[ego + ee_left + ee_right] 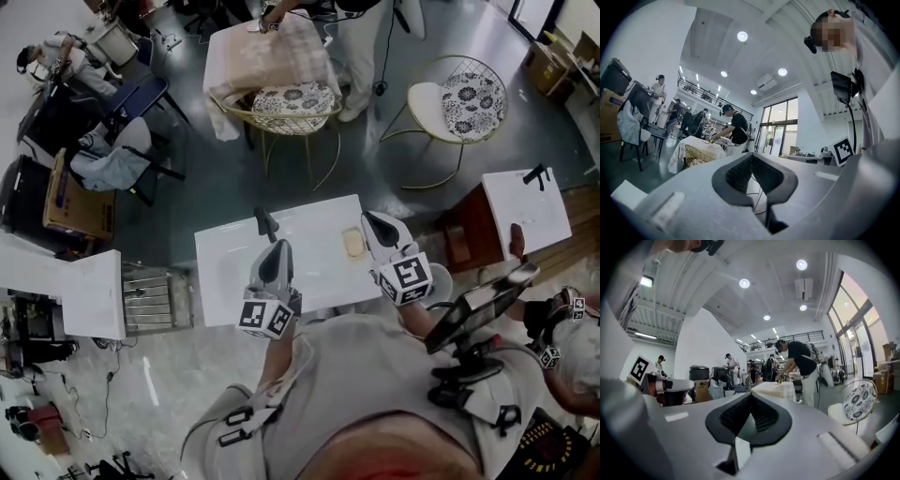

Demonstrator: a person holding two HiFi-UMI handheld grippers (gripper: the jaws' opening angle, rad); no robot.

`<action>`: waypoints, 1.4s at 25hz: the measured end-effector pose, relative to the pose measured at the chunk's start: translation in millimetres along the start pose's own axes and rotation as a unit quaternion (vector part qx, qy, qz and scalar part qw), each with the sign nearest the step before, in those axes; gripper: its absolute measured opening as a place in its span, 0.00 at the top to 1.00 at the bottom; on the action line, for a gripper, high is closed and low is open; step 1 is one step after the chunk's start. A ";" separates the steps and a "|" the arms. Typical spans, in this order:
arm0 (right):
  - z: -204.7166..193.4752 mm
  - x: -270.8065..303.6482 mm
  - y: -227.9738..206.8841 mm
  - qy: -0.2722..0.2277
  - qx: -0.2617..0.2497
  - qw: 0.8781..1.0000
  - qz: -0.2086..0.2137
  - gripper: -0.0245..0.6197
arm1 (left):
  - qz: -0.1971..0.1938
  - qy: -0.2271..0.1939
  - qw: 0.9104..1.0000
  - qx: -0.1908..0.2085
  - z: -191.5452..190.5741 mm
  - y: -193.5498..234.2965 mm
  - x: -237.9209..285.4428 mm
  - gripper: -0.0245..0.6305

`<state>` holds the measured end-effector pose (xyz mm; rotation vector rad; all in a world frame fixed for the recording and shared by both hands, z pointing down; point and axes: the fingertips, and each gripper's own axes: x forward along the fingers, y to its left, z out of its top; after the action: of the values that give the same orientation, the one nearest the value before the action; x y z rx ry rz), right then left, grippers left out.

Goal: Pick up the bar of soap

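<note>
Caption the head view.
Shut left gripper and shut right gripper above a white counter; soap bar lies beside the right one.

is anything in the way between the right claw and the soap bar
Nothing visible does. In the head view the bar of soap lies on the white counter just left of the right claw, with only bare counter between them. The faucet stands farther left, out of the path. The claw's jaws are together.

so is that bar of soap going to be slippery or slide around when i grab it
The soap looks like a solid flat block, so probably stiff and unlikely to roll or tip. It lies flat on the smooth white counter, so a nudge may slide it. Whether it is wet, and so slippery, I can't tell.
</note>
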<state>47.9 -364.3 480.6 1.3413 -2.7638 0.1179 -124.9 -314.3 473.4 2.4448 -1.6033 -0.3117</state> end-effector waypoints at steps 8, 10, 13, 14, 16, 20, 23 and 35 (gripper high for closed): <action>43.9 22.3 2.5 -0.056 -0.054 0.997 -0.025 0.96 | -0.001 -0.017 1.000 0.026 18.8 22.4 9.0 0.97; 47.8 24.1 5.1 -0.062 -0.055 0.996 -0.023 0.96 | 0.002 -0.014 1.000 0.025 17.7 27.9 9.2 0.97; 49.3 27.4 8.3 -0.063 -0.038 0.997 -0.015 0.96 | -0.001 -0.014 1.000 0.022 19.1 31.3 10.3 0.97; 48.9 29.1 9.2 -0.061 -0.037 0.997 -0.015 0.96 | -0.002 -0.015 1.000 0.022 20.1 32.1 10.0 0.97; 48.2 32.8 10.2 -0.056 -0.040 0.997 -0.016 0.96 | -0.005 -0.018 1.000 0.021 21.7 33.4 9.1 0.97; 53.3 37.9 8.7 -0.063 -0.044 0.997 -0.022 0.96 | -0.011 -0.022 0.999 0.021 24.9 37.4 11.7 0.97; 60.7 37.8 6.4 -0.080 -0.032 0.996 -0.025 0.96 | -0.018 -0.020 0.999 0.026 25.8 41.0 14.9 0.97; 33.3 51.4 -4.1 0.016 -0.027 0.999 -0.037 0.24 | -0.023 -0.013 1.000 0.017 20.2 36.1 20.3 0.97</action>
<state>18.5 -410.3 452.5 1.4128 -2.6683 0.0585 -154.3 -348.1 462.8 2.5154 -1.5780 -0.3260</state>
